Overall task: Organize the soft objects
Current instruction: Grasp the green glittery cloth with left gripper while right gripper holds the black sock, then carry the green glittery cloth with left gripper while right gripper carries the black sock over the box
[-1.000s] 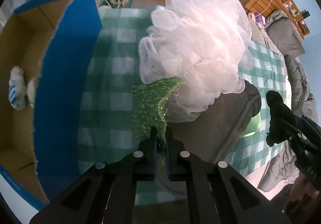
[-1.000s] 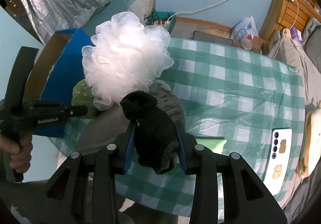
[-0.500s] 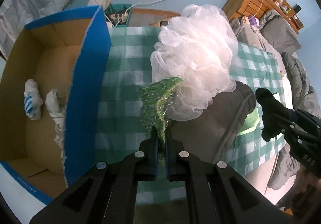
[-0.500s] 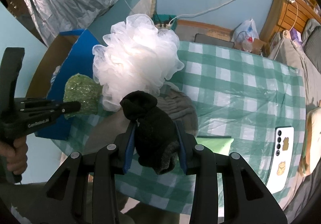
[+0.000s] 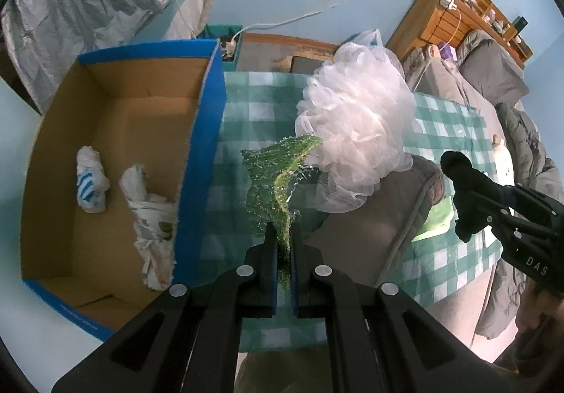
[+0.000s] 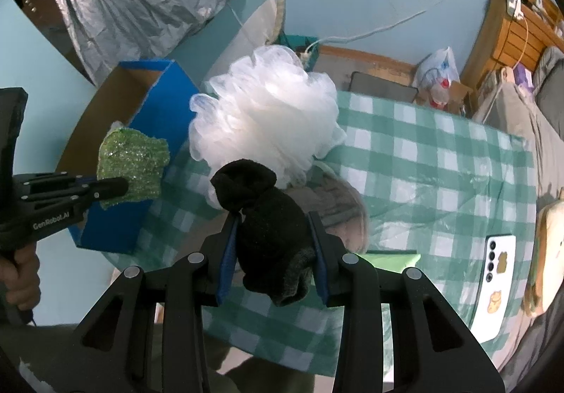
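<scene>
the left gripper (image 5: 283, 234) is clamped tight on the lower edge of a glittery green scrub cloth (image 5: 278, 181), holding it in the air just beside the blue wall of the cardboard box (image 5: 202, 160). the right gripper (image 6: 273, 238) squeezes a bunched black sock (image 6: 271, 234) between its blue pads. a white mesh bath pouf (image 6: 264, 121) sits on a grey cushion (image 5: 370, 241) on the green checked surface (image 6: 440, 164). two rolled white socks (image 5: 91, 178) lie inside the box. a white phone (image 6: 493, 273) rests near the surface's right edge.
</scene>
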`<action>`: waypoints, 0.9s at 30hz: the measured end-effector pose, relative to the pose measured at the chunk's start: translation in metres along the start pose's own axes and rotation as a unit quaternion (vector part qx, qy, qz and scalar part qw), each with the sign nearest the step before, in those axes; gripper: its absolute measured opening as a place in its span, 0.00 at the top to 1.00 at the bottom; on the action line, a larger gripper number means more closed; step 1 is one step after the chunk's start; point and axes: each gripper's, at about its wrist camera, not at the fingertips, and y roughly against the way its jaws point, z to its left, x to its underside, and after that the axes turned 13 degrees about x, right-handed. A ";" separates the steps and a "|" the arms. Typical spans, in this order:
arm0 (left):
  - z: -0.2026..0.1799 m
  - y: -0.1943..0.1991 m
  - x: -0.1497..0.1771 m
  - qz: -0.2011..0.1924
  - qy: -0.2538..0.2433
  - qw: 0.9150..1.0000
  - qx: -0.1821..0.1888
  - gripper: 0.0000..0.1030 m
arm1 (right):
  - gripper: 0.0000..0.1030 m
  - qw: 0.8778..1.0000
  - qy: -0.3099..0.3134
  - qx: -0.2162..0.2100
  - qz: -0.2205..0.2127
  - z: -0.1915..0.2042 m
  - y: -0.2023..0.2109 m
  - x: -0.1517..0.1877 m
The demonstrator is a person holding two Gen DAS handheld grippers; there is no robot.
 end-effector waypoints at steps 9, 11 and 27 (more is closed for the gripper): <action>0.006 0.023 0.000 -0.019 -0.006 1.000 -0.006 0.95 | 0.65 1.000 0.007 -0.006 -0.014 0.015 0.013 -0.014; 0.008 0.027 0.000 -0.023 -0.007 1.000 -0.007 0.95 | 0.65 1.000 0.012 -0.005 -0.017 0.020 0.016 -0.018; 0.031 0.061 0.002 -0.055 0.012 0.998 -0.019 0.95 | 0.65 0.998 0.044 -0.022 -0.042 0.055 0.035 -0.042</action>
